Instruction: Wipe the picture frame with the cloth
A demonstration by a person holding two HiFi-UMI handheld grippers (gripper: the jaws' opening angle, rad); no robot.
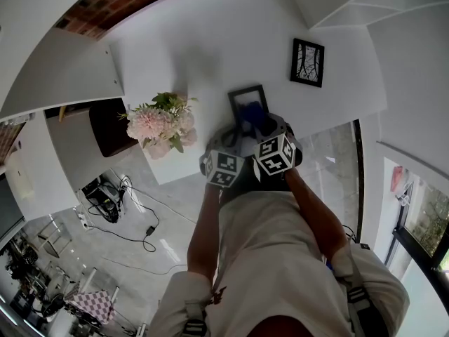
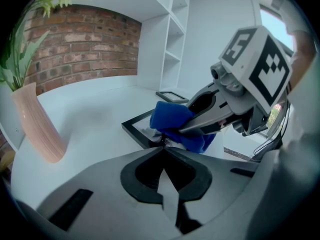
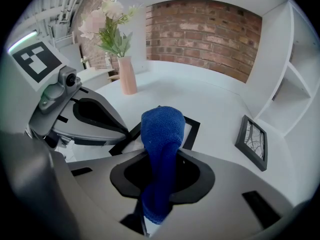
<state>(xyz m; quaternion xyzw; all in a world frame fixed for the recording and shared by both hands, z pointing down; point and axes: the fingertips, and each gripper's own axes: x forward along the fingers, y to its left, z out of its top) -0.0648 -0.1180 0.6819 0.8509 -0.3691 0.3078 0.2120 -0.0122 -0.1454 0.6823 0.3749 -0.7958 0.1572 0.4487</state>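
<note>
A black picture frame [image 1: 245, 98] lies flat on the white table [image 1: 189, 62], just ahead of both grippers. My left gripper [image 2: 163, 148] is shut on the frame's near edge [image 2: 137, 127]. My right gripper [image 3: 162, 154] is shut on a blue cloth [image 3: 161, 129], whose bunched end sticks out past the jaws and sits over the frame [image 3: 192, 129]. In the left gripper view the cloth [image 2: 172, 119] rests on the frame's glass right beside my left jaws. The cloth hides much of the glass.
A second small black frame [image 3: 252, 141] stands at the right against the white shelving [image 2: 172, 39]. A pink vase of flowers [image 3: 127, 74] stands on the table to the left, and a brick wall [image 3: 200, 29] runs behind it. Below the table edge, cables lie on the floor [image 1: 126, 223].
</note>
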